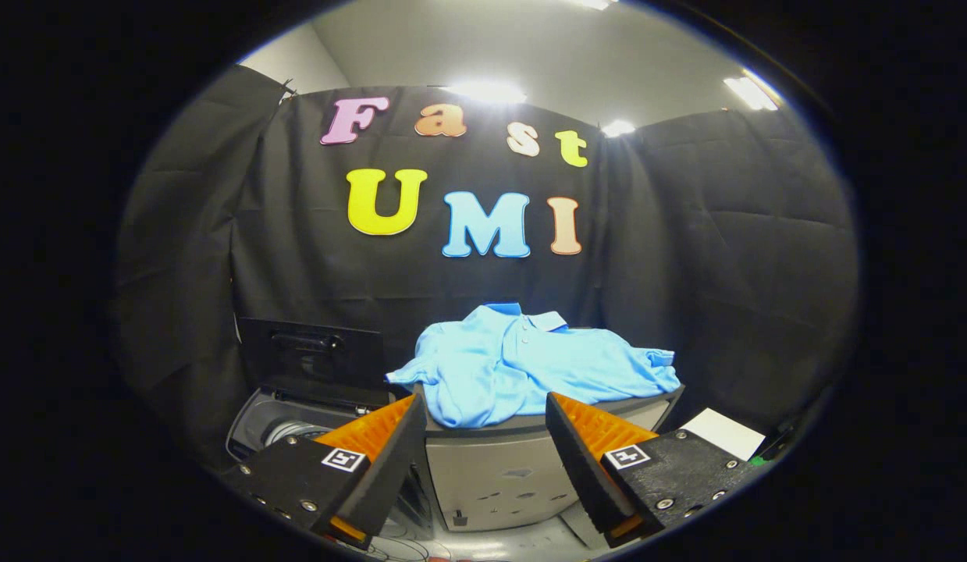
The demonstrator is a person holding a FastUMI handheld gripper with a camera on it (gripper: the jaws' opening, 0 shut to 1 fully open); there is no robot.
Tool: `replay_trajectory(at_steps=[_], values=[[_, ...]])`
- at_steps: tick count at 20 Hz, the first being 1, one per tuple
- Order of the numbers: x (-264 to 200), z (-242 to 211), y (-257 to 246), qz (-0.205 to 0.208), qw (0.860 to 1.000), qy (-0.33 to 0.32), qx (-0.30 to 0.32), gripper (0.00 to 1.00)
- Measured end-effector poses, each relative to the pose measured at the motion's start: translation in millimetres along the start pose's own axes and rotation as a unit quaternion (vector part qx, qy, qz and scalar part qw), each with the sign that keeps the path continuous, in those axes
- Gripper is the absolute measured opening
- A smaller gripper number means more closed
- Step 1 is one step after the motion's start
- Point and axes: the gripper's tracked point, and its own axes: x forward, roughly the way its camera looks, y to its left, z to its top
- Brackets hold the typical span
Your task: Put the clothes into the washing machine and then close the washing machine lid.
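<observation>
Gripper view looks along two fingers toward a dark booth wall. Going left to right: the washing machine [296, 425] sits low on the left, with its lid [311, 361] standing up and open and the drum showing under it. Right beside it is a grey cabinet [503, 468]. A blue shirt [522, 367] lies spread on the cabinet's top, and part of it hangs over the front edge. A white sheet [721, 433] lies low on the right.

The gripper [483, 437] has its fingers wide apart and holds nothing. The shirt is just beyond them.

What could go wrong: the fingers may pinch only a thin fold, and the shirt could slip and fall between the cabinet and the machine. A dangling sleeve could also catch on the machine's rim.

There looks to be open room above the shirt and over the drum.
</observation>
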Motion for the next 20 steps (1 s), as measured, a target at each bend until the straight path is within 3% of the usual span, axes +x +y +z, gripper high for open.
replay_trajectory(at_steps=[12, 15, 20], values=[[163, 3, -28, 0.004, 0.992, 0.1, 0.074, 0.96], [196, 0, -33, 0.002, 0.991, 0.124, 0.06, 0.96], [228, -18, -23, 0.034, 0.985, 0.161, 0.056, 0.96]])
